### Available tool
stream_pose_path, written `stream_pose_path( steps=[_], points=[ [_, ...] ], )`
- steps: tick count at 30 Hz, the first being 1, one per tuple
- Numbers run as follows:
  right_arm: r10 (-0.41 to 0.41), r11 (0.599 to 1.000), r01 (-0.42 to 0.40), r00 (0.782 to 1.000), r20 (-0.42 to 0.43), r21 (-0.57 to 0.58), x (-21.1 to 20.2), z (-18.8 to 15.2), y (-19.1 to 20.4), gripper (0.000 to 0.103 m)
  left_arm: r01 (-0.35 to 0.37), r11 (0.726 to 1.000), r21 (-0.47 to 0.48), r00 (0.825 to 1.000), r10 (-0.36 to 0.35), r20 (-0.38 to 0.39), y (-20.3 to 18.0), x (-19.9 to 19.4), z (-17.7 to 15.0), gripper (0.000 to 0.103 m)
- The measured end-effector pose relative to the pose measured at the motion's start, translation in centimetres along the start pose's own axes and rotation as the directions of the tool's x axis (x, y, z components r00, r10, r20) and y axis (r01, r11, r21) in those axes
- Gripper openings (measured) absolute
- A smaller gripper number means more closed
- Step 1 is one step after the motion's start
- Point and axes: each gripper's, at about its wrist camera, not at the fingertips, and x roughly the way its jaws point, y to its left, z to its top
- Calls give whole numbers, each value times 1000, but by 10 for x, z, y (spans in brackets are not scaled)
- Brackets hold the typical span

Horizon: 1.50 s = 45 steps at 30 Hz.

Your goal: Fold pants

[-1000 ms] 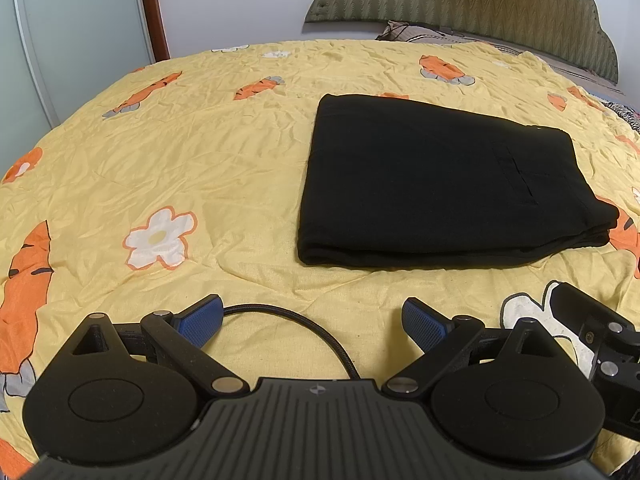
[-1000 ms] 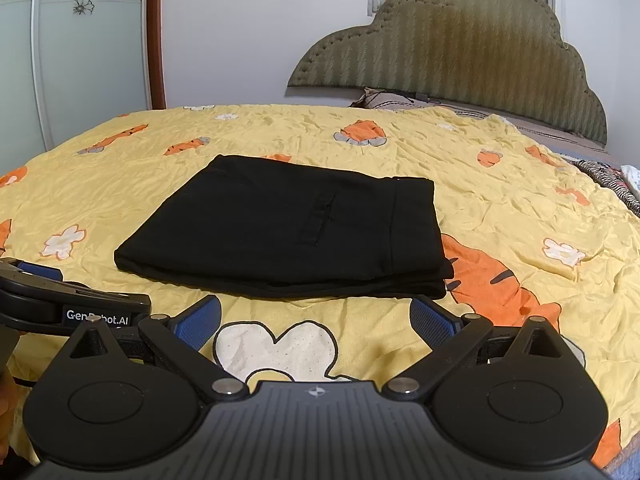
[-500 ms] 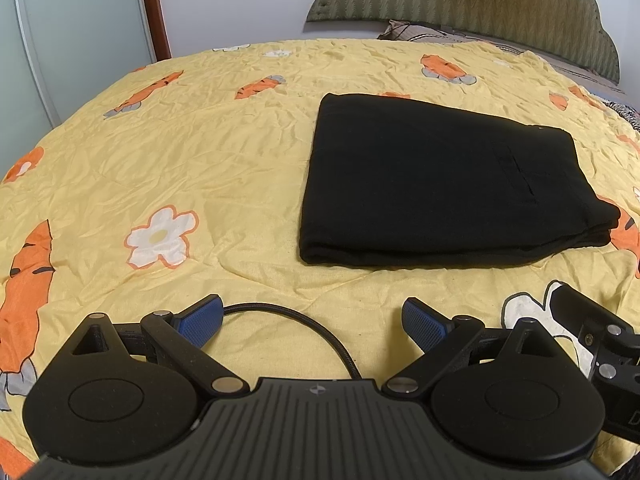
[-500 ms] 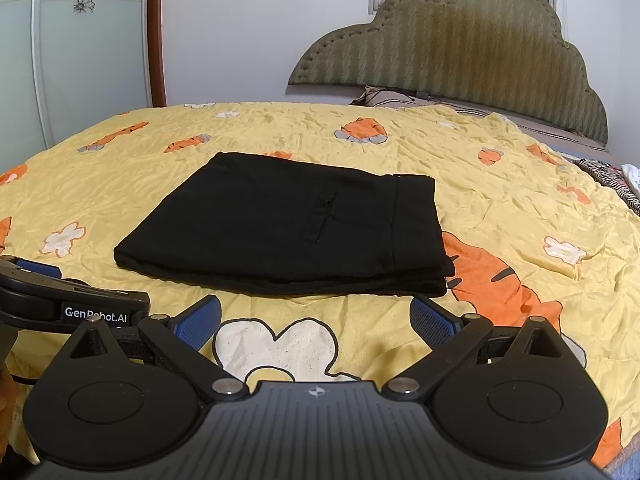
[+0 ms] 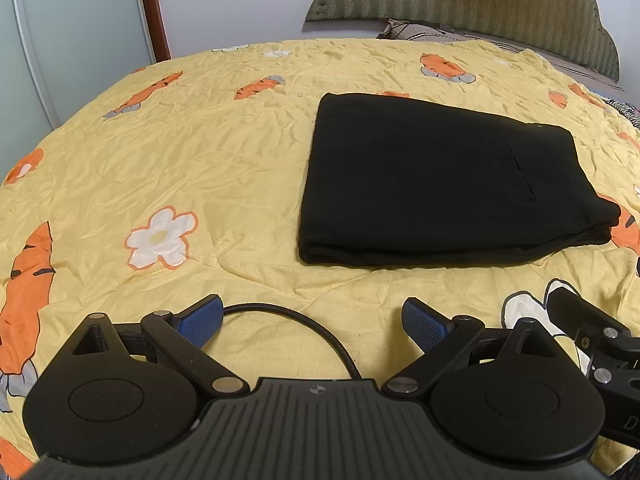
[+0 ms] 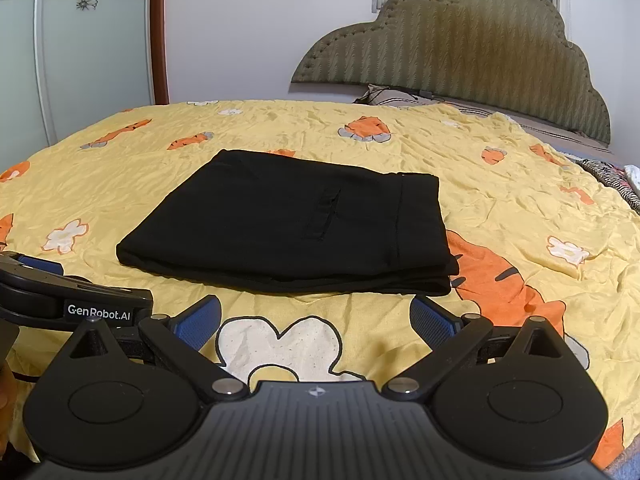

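The black pants lie folded into a flat rectangle on the yellow carrot-print bedspread, right of centre in the left wrist view. The left tool and right tool both hover near the pants' closest edge, their blue-padded jaws spread wide, gripping nothing.

In the left wrist view the right gripper is cut off by the right edge, so its jaws cannot be read there. In the right wrist view the left gripper runs off the left edge, only one blue pad showing. The folded pants hide their lower layers. The pillow is mostly behind the yellow bedspread. A striped cloth at the right edge is possibly another blanket
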Motion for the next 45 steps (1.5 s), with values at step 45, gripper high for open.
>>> stream_pose_path(
  steps=[45],
  points=[
    [33,999,-29,994,-106,38,70,3,-36,103,-25,999,-23,999,26,26,-5,8,4,98]
  ],
)
